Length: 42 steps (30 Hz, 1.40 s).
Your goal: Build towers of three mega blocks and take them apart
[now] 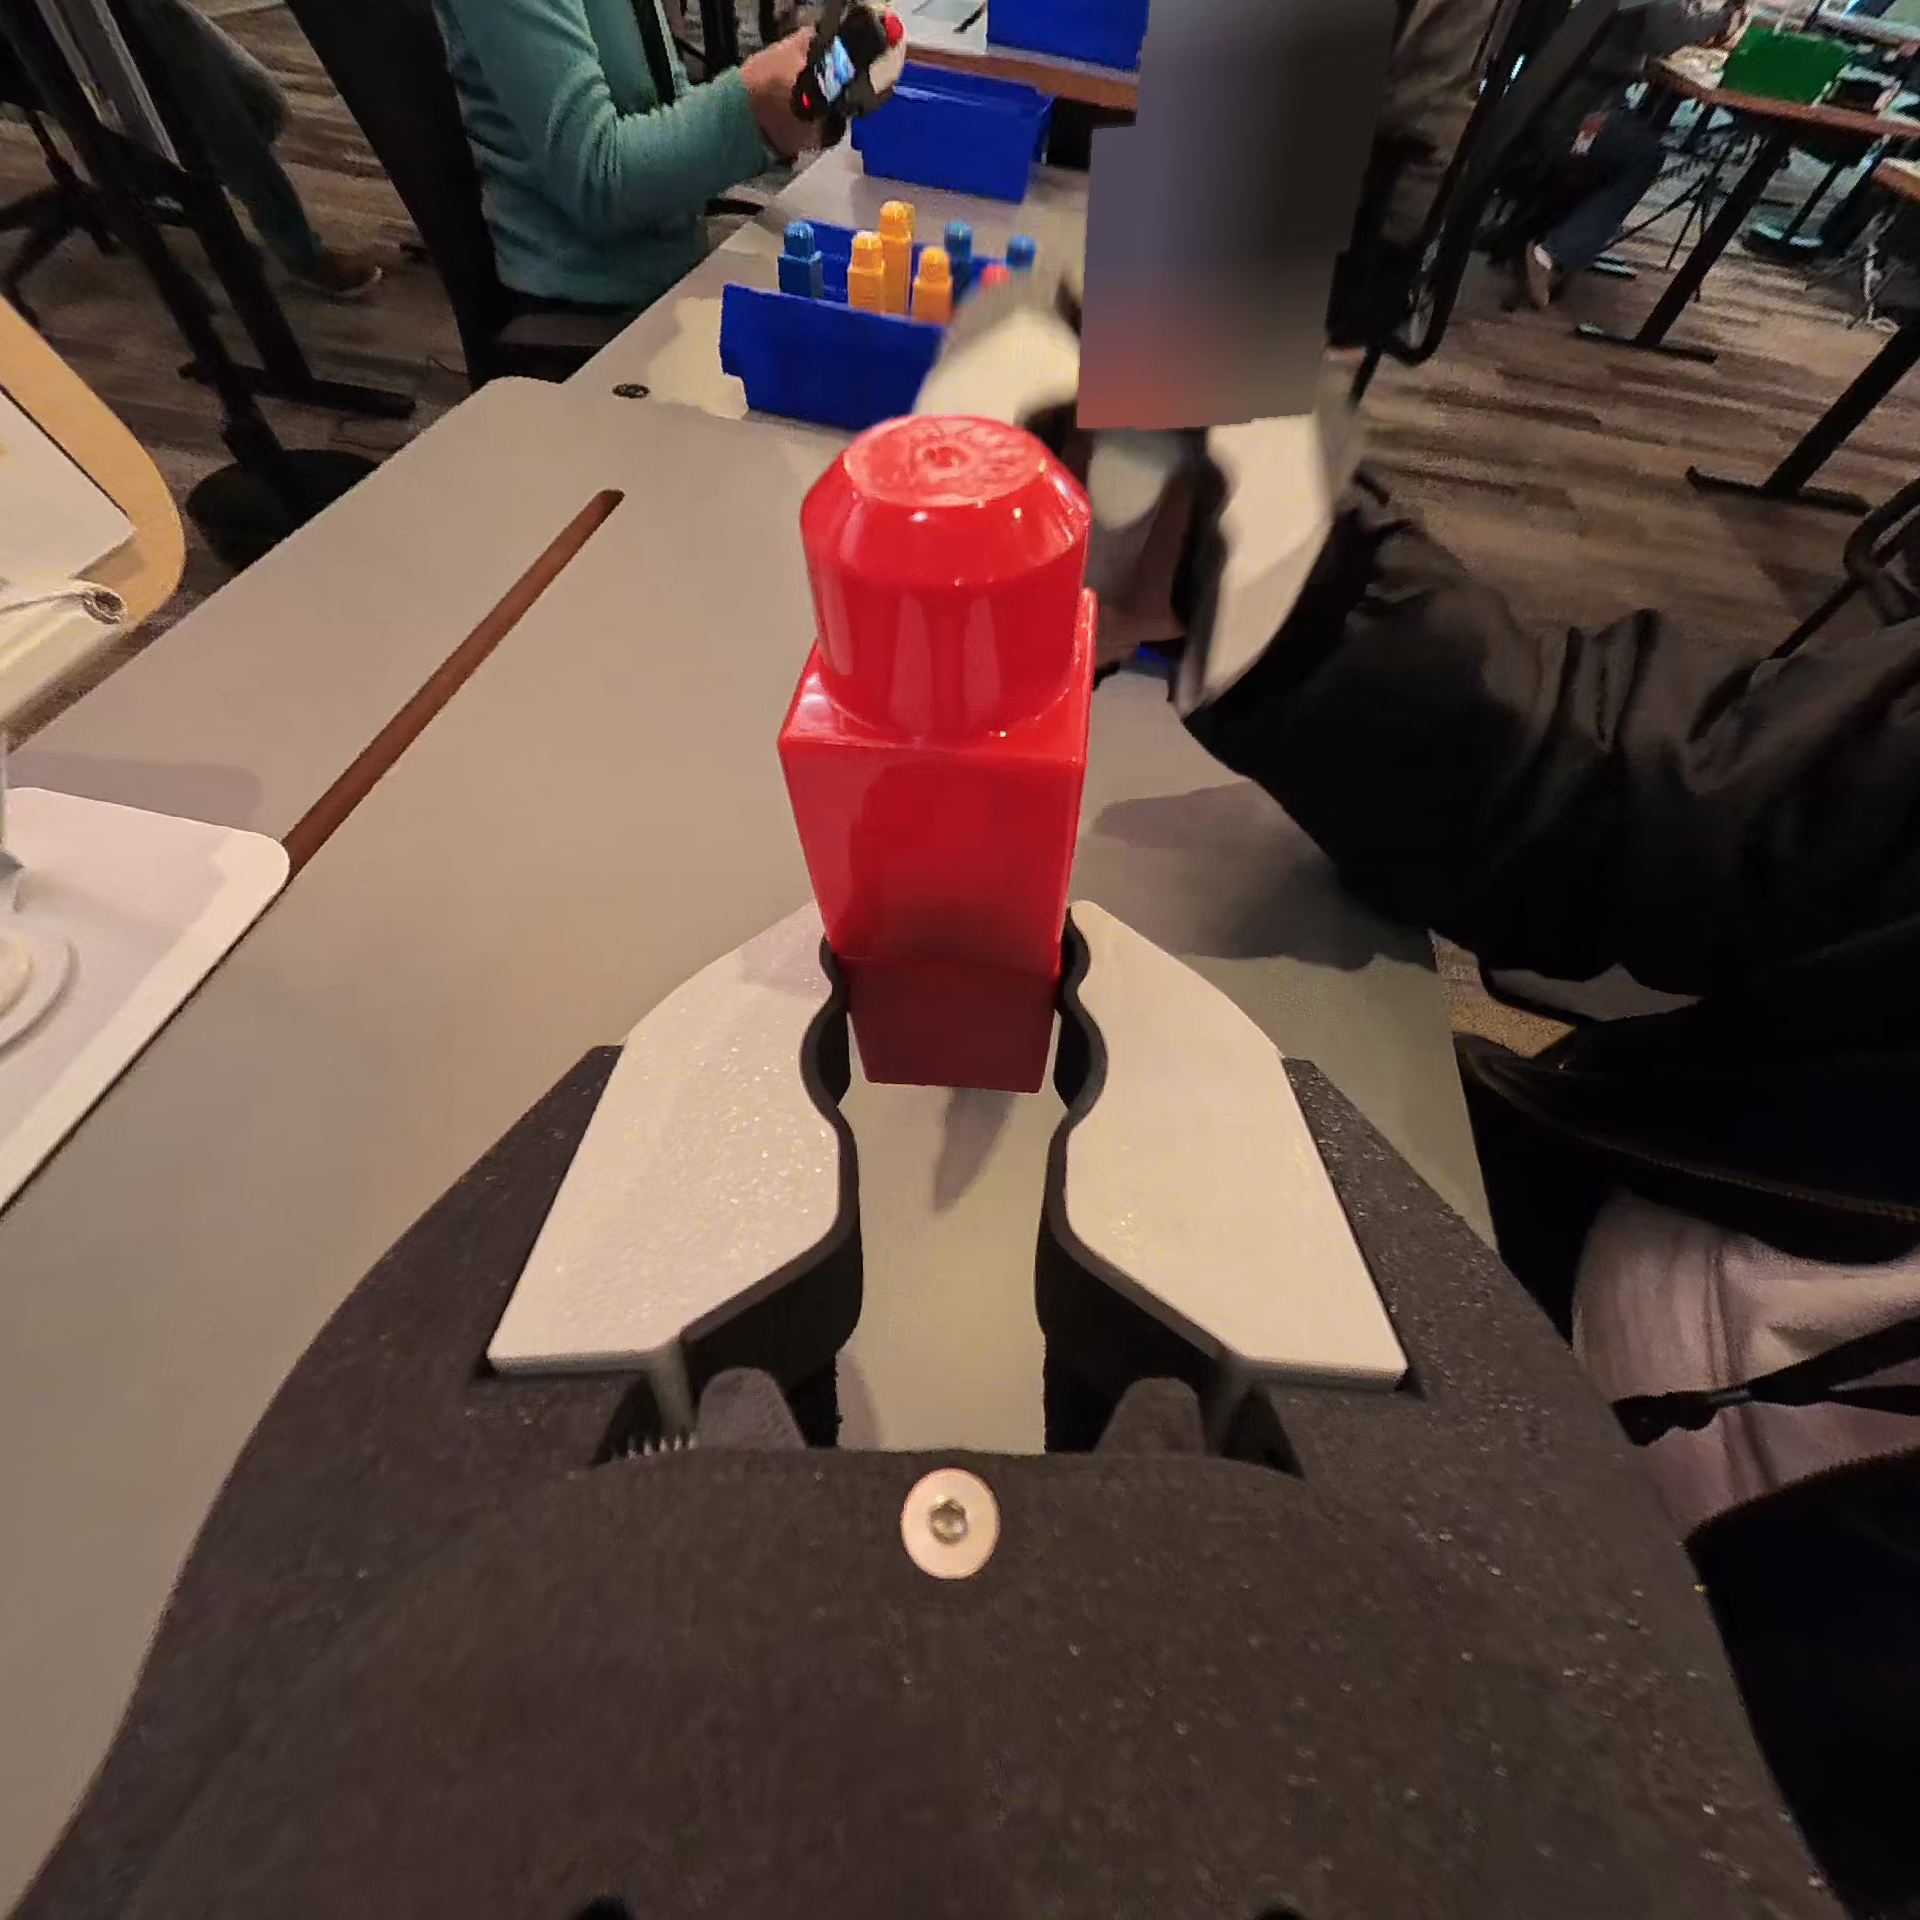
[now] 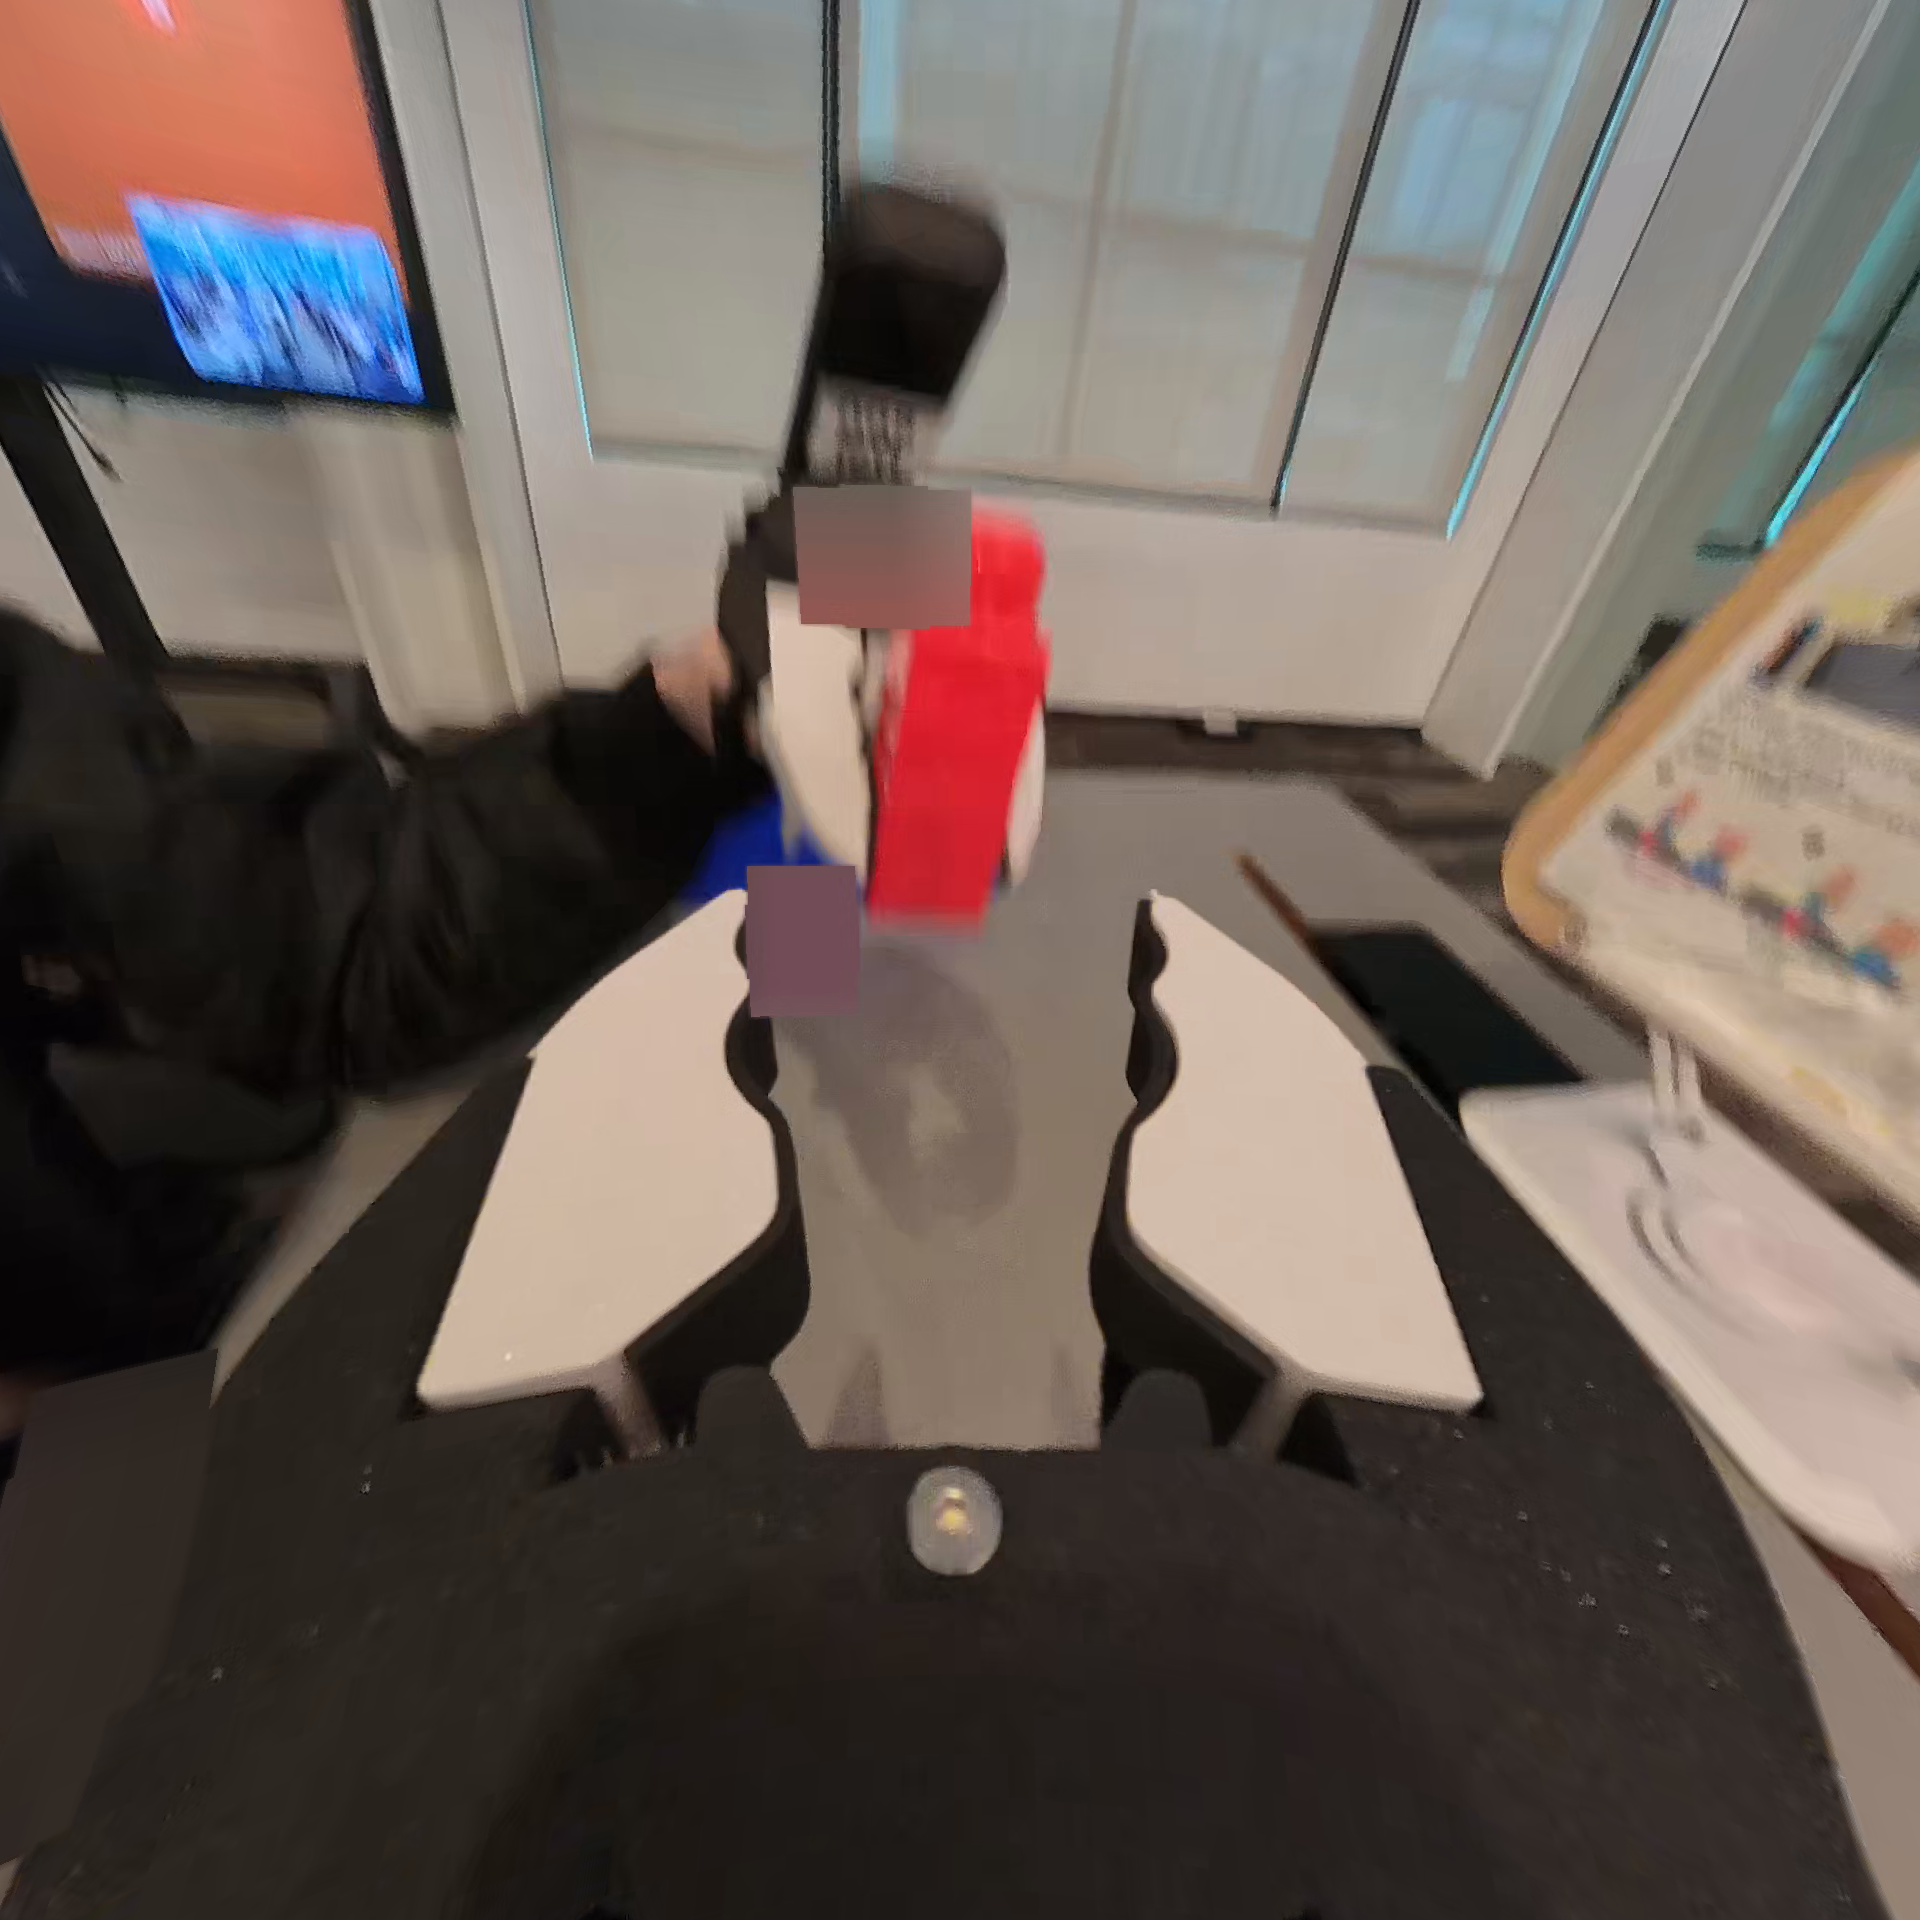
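Between the fingertips of the left tongs (image 1: 948, 997) stands a red tower of two mega blocks (image 1: 940, 748), upright on the grey surface (image 1: 582, 831); the tongs are clamped on its lower, shadowed block, and the upper block with its round stud rises above them. The right wrist view, blurred, shows the same tower (image 2: 961, 748) out in front, held by the left tongs (image 2: 831, 769), while the right tongs (image 2: 945, 956) hover over the surface with their jaws spread wide and nothing between them. One tower is in hand. Farther along the surface sits a blue bin (image 1: 831, 348) with small block towers standing in it: three orange ones (image 1: 894, 265) and about three blue ones (image 1: 802, 260), with something red beside them that is too blurred to count. A second blue bin (image 1: 951, 130) lies beyond it. A long narrow slot (image 1: 457, 665) runs through the surface on the left. A white stand base (image 2: 1704, 1278) carries a wood-framed picture card (image 2: 1745, 821). The room has patterned carpet (image 1: 1538, 416), other tables, tall windows (image 2: 1091, 229) and a wall screen (image 2: 208, 197); a person in a teal sweater (image 1: 592, 156) sits at the far bin.
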{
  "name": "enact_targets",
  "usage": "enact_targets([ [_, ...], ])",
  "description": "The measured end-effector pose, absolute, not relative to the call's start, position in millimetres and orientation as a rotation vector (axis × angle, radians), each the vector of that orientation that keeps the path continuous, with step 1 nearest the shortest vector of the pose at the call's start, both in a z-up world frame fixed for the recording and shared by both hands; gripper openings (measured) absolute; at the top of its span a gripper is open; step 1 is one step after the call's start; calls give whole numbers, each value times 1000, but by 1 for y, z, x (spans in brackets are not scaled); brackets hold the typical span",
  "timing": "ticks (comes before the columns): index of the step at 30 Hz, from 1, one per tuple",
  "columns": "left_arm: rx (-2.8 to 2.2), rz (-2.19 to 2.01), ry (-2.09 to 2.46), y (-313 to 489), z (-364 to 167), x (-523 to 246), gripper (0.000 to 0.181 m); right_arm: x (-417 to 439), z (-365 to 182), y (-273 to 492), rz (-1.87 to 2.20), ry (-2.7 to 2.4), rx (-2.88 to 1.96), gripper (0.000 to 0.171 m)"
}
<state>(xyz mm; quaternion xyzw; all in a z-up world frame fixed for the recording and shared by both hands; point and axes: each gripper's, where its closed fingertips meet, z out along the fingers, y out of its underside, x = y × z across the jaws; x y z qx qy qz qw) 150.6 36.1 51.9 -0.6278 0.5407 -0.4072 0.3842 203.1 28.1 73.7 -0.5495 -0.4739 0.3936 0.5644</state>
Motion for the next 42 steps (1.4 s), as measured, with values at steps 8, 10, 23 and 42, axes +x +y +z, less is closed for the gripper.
enact_targets([
  [8, -1569, -1041, 1377, 30, 61, 148, 36, 266, -113, 27, 838, -1216, -1740, 67],
  [10, -1573, -1041, 1381, 30, 59, 150, 36, 264, -129, 29, 824, -1233, -1775, 64],
  [23, -1520, -1106, 1362, 24, 71, 151, 36, 245, -147, 36, 764, -1313, -1847, 43],
  [42, -1673, -1099, 1443, 25, 36, 168, 36, 213, 166, 49, 1185, -1055, -1565, 35],
])
